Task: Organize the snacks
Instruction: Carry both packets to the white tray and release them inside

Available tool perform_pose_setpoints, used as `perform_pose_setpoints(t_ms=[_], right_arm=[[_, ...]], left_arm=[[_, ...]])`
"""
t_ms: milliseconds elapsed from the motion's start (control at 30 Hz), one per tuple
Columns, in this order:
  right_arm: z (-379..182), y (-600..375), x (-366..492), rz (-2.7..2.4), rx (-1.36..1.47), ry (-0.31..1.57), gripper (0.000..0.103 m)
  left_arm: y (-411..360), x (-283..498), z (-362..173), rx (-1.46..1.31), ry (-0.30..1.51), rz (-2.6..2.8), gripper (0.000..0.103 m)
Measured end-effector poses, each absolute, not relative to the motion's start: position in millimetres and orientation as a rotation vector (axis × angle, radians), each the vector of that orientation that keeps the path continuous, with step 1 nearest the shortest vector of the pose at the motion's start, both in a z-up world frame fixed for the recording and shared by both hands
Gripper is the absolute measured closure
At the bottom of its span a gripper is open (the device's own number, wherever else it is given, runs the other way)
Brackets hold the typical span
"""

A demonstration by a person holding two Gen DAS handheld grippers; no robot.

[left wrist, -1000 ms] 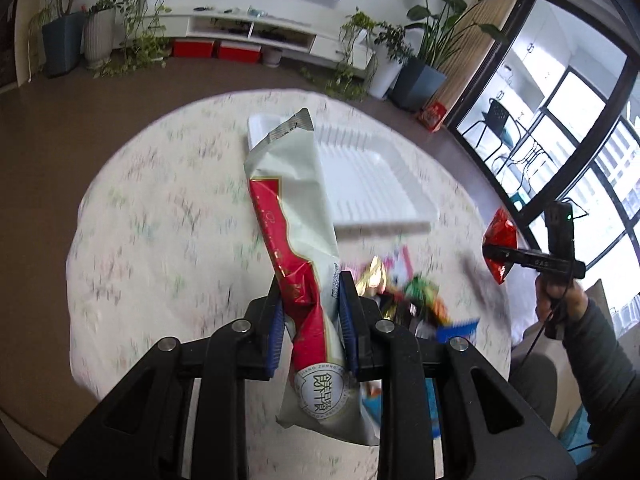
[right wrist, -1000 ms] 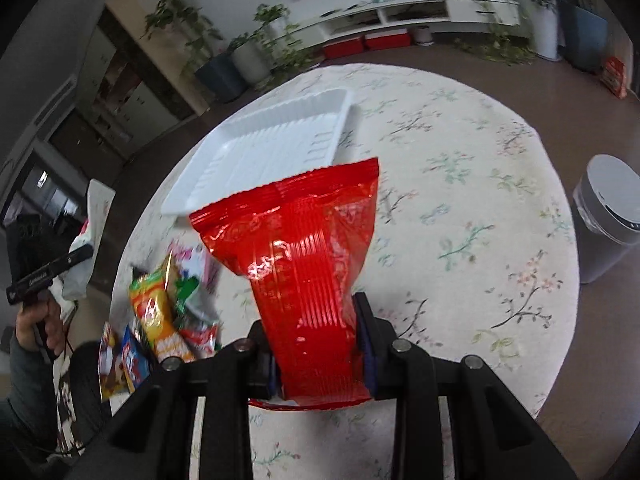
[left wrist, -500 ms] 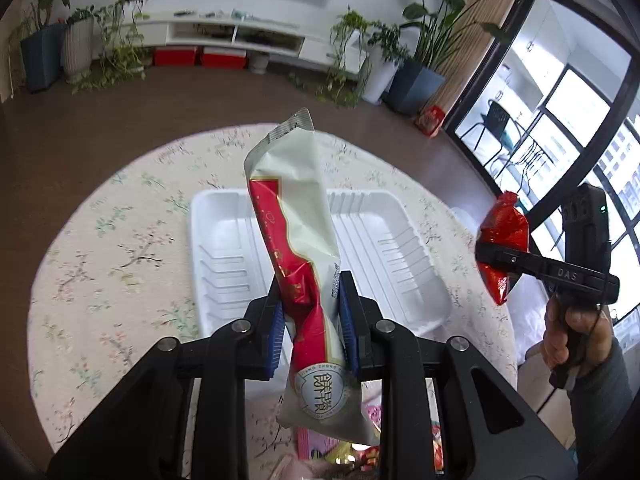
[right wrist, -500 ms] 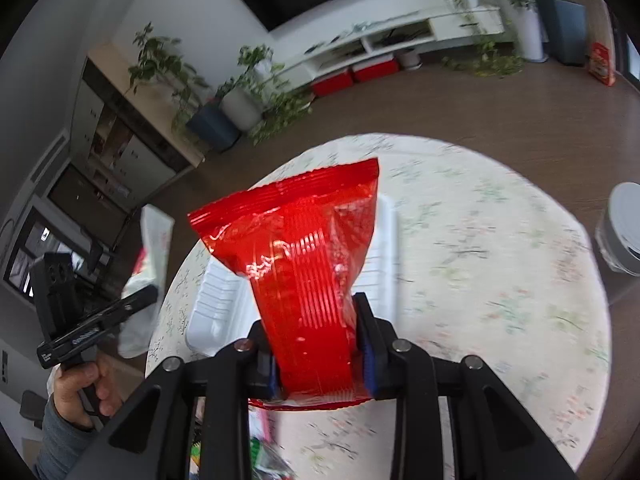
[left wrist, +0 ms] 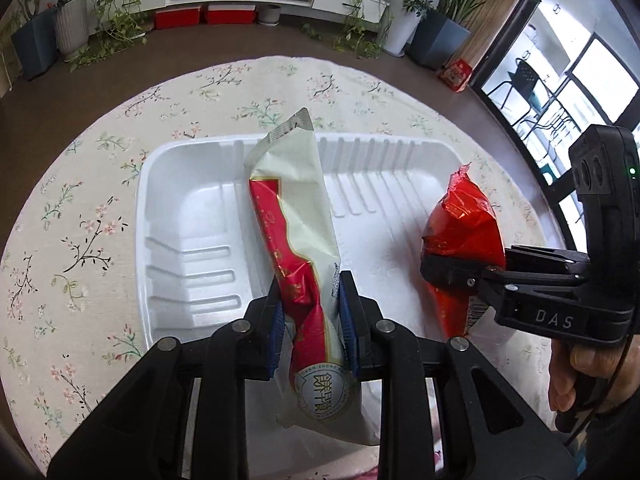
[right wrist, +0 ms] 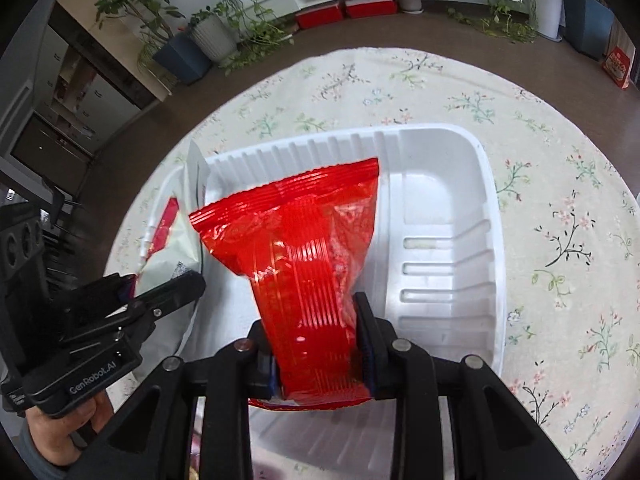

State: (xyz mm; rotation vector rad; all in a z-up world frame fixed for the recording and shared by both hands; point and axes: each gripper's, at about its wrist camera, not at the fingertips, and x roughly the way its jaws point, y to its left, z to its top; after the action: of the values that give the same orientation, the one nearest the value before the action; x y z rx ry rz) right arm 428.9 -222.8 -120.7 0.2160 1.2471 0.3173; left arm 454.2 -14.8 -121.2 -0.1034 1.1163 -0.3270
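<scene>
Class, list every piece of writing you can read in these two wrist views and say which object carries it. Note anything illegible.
"DAS": on the right gripper, seen from the left wrist.
"GenRobot.AI": on the left gripper, seen from the right wrist.
"ZHONG": part of a ring of small letters on the round seal of the cream and red snack packet; the Chinese characters inside I cannot read.
Barcode digits on the red snack bag: too small.

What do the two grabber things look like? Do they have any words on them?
Both are black plastic with silver bolts and blue pads on the fingers. The right gripper says "DAS" in pale letters, has a green light and a thin black cable. The left gripper says "GenRobot.AI". The hand wears a dark grey sleeve.
</scene>
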Motion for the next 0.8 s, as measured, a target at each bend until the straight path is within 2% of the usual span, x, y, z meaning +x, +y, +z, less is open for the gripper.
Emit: perform_pose_setpoints(t_ms=[400,467,633,700,733,767,800], right_arm=[[-124,-206,429,0.274,0.108,1.211,0.068],[-122,-205,426,0.261,0.084,1.202,0.06],[-121,-204,425,0.24,0.059,1.184,0.048],[-119,-206,423,0.239,0.064,1.169,0.041],[-117,-207,420,0.24,0.068,1.165,0.039],[-116,-208,419,0.242,0.073,1.161,0.038],[-114,-209,418,0.247,0.075,1.155,0.039]], left_arm=[[-31,469,-144,-0.057,1.122,-0.31,0.08],[-31,464,-144,-0.058,1.122,-0.308,0.08],[-32,460,-145,-0.061,1.121,-0.306,0.079],[-32,459,-143,-0.059,1.116,-0.3,0.074],[-32,458,-142,-0.06,1.108,-0.295,0.06],[-24,448,-132,-0.065,1.099,-0.294,0.036],[-24,447,-130,-0.067,1.091,-0.295,0.029]])
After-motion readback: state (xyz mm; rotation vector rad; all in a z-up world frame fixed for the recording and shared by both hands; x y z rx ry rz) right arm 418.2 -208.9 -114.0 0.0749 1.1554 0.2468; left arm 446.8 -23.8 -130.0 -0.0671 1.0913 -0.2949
